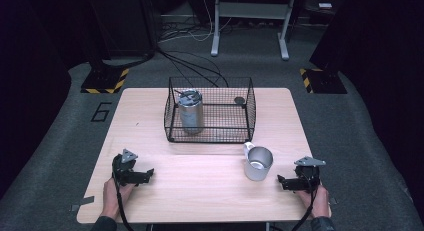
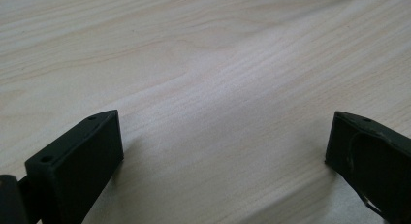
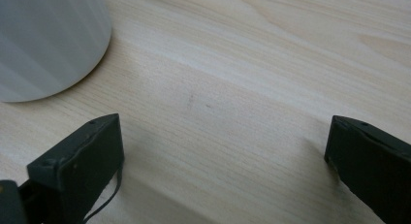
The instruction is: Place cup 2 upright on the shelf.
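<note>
A silver metal mug (image 1: pixel 258 163) with a white handle stands upright on the wooden table (image 1: pixel 200 191), in front of a black wire basket (image 1: pixel 210 110). Inside the basket, at its left, stands a steel tumbler (image 1: pixel 190 111) with a lid. A small dark round thing (image 1: pixel 239 100) lies at the basket's back right. My left gripper (image 1: pixel 150 174) rests low at the table's front left, open, jaws wide over bare wood (image 2: pixel 223 132). My right gripper (image 1: pixel 280 181) rests at the front right, open, just right of the mug, whose grey wall (image 3: pixel 43 40) sits at the upper left of the right gripper view.
Beyond the table lie grey carpet, cables (image 1: pixel 195 66), a white desk frame (image 1: pixel 250 21) and two stand bases with yellow-black tape (image 1: pixel 105 81). A "6" (image 1: pixel 101 111) is marked on the floor at left.
</note>
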Motion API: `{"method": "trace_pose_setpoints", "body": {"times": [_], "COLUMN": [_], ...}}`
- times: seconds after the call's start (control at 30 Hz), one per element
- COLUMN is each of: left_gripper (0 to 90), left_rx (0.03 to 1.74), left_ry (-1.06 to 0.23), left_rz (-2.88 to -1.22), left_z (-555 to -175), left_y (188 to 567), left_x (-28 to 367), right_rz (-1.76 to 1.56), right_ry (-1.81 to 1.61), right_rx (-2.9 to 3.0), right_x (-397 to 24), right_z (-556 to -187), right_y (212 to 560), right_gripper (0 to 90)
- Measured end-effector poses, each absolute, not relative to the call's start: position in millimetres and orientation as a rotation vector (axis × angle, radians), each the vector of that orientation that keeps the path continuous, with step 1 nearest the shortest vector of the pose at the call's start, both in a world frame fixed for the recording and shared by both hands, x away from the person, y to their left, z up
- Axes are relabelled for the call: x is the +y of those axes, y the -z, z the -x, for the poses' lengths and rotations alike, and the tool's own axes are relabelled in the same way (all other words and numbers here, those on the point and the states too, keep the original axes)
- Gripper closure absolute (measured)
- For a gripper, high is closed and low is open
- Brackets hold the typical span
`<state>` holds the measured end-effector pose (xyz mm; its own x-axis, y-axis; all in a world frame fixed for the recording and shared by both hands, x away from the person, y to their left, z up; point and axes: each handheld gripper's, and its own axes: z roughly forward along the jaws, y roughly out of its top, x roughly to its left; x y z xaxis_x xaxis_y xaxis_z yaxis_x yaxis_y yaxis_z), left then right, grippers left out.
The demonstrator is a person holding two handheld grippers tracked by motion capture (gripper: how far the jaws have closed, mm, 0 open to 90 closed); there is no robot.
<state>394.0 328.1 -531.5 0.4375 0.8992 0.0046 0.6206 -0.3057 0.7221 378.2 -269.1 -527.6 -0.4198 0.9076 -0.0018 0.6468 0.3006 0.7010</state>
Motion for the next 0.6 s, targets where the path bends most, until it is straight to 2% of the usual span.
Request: {"method": "trace_pose_setpoints", "body": {"times": [0.27, 0.6], "left_gripper": [0.0, 0.0], "left_rx": [1.259, 1.258], "left_ry": [-0.544, -0.546], "left_rz": [-2.049, -2.048], "left_z": [-395.8, -395.9], "left_y": [531.5, 531.5], "left_x": [327.6, 327.7], "right_rz": [-1.41, -1.38], "right_ry": [-0.917, -0.994], "right_rx": [2.228, 2.271], "right_x": [-271.6, -260.0], "right_z": [-373.4, -361.3], "right_y": [516.7, 480.3], "right_gripper": [2.7, 1.5]}}
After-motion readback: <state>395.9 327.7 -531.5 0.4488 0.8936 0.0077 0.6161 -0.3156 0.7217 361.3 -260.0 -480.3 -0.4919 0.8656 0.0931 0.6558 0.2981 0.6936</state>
